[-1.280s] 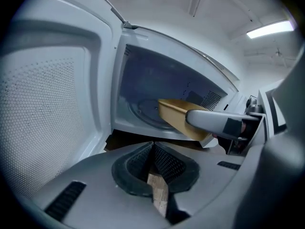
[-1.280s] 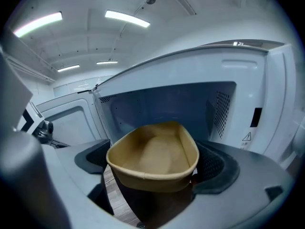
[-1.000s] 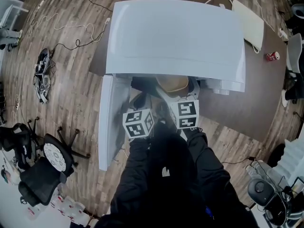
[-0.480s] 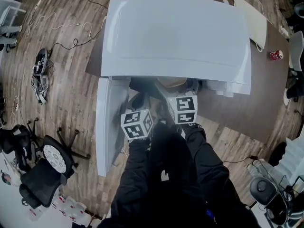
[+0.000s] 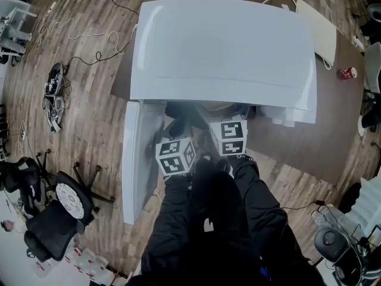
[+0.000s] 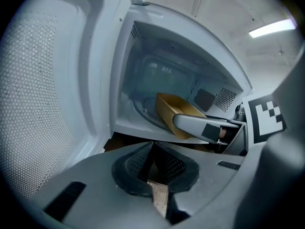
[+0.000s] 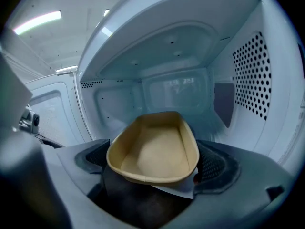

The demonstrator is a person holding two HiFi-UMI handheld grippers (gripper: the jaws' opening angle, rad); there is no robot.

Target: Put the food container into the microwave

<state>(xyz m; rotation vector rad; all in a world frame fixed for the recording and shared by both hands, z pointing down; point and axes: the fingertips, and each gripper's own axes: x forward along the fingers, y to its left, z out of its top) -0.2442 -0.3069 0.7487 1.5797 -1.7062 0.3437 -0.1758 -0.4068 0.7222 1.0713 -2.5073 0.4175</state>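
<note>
The shallow, tan, oval paper-fibre food container (image 7: pixel 152 149) is empty and sits inside the cavity of the boxy white microwave (image 5: pixel 220 46). It is held by its near end in the right gripper (image 7: pixel 153 165), whose dark ribbed pads (image 7: pixel 217 168) press against its two sides. Its far end reaches over the round glass turntable (image 6: pixel 144 115). It looks tipped rather than level, and I cannot tell whether its base touches the glass. The white perforated side wall (image 7: pixel 252 75) is near on the right. The white mesh-lined door (image 5: pixel 138 159) hangs open to the left. The left gripper (image 6: pixel 152 149) waits just outside the opening with its jaws brought together on nothing. The microwave stands on a dark brown table (image 5: pixel 297 130). The likeliest fault from here is letting go too soon. If the tray is off the glass and tilted, it could drop, rock or slide against a wall. Its thin walls may also buckle under a hard squeeze, then spring and skid when freed. Pulling out crooked could drag it back over the sill, or bump the right finger on the side wall.
</note>
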